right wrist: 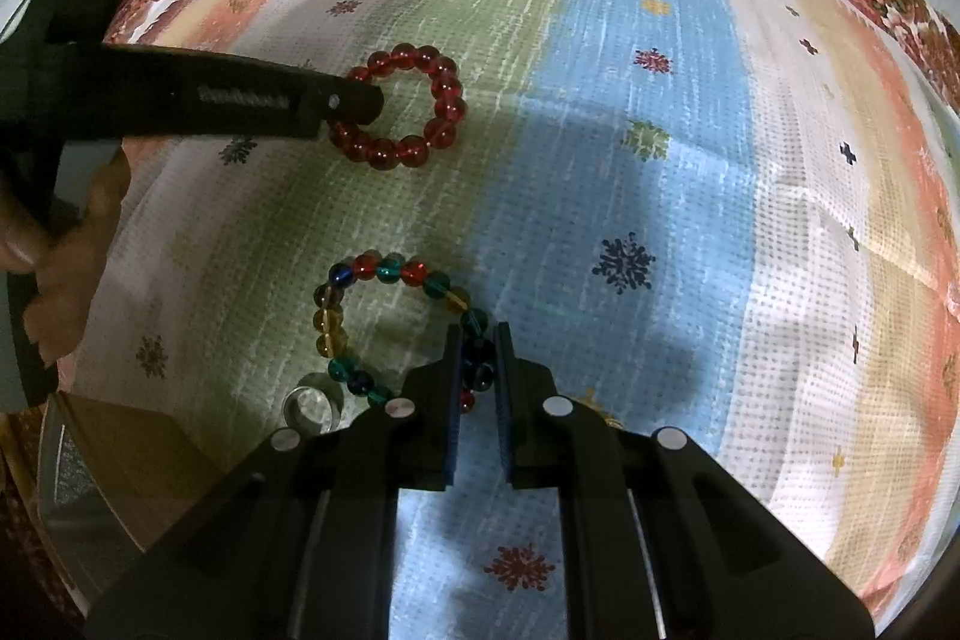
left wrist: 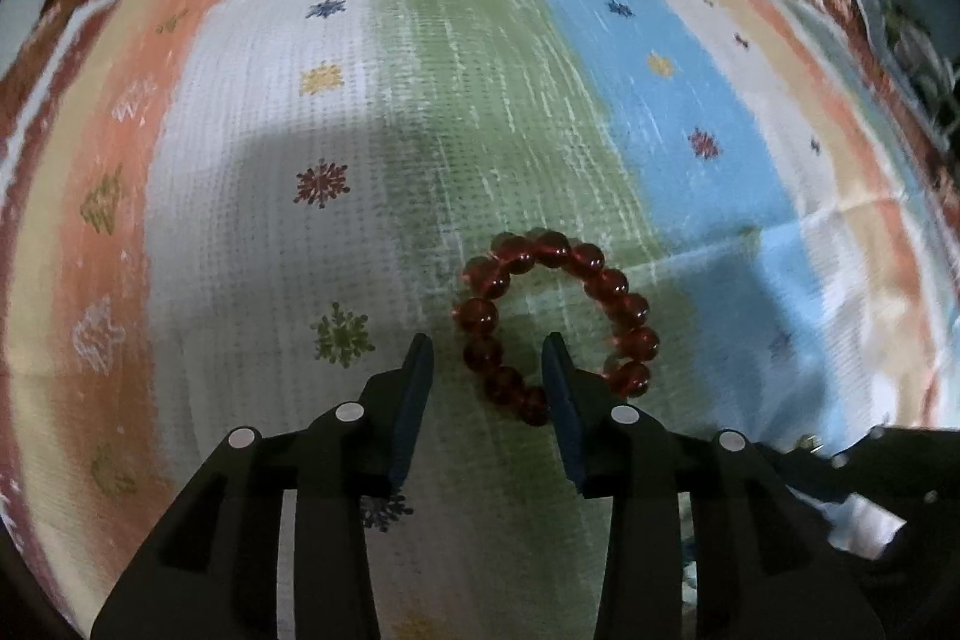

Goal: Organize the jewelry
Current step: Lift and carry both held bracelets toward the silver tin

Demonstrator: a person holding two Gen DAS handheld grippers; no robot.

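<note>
Nearest, the right gripper (right wrist: 478, 340) pinches a multicoloured glass-bead bracelet (right wrist: 384, 322) between its fingers. Farther off, the left gripper (left wrist: 489, 349) has its fingers spread, a glossy red bead bracelet (left wrist: 558, 322) lying loose between them on the woven, striped tabletop cloth (left wrist: 420, 100).

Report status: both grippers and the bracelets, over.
Left gripper open, straddling one side of red bead bracelet flat on striped cloth. Right gripper shut on multicolour bead bracelet. Small clear jar close beside it.

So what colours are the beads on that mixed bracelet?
Red, teal, blue and amber bead bracelet, clearest in the right wrist view.
</note>
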